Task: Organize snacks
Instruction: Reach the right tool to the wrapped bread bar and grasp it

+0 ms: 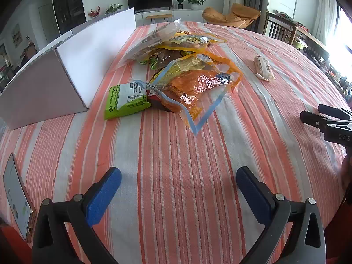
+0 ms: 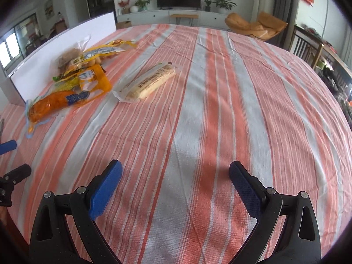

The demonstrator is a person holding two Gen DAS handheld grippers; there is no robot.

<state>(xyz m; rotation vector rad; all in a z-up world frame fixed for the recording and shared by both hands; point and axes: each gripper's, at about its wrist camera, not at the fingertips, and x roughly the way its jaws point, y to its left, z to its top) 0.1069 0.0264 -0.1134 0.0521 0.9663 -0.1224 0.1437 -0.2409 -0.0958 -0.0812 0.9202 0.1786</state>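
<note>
A pile of snack bags point(image 1: 182, 66) lies mid-table: an orange bag point(image 1: 195, 88), a green packet point(image 1: 126, 100) and clear bags behind. It also shows in the right wrist view point(image 2: 74, 79). A pale cracker pack point(image 1: 264, 68) lies apart to the right, also seen in the right wrist view point(image 2: 149, 82). A white open box point(image 1: 66, 66) stands left of the pile. My left gripper point(image 1: 178, 176) is open and empty, short of the pile. My right gripper point(image 2: 175, 171) is open and empty, well short of the cracker pack.
The table wears an orange-and-white striped cloth point(image 1: 176, 149). A phone point(image 1: 17, 195) lies at the near left edge. The right gripper's black body point(image 1: 330, 121) shows at the right edge of the left wrist view. Chairs point(image 2: 308, 44) stand beyond the far right.
</note>
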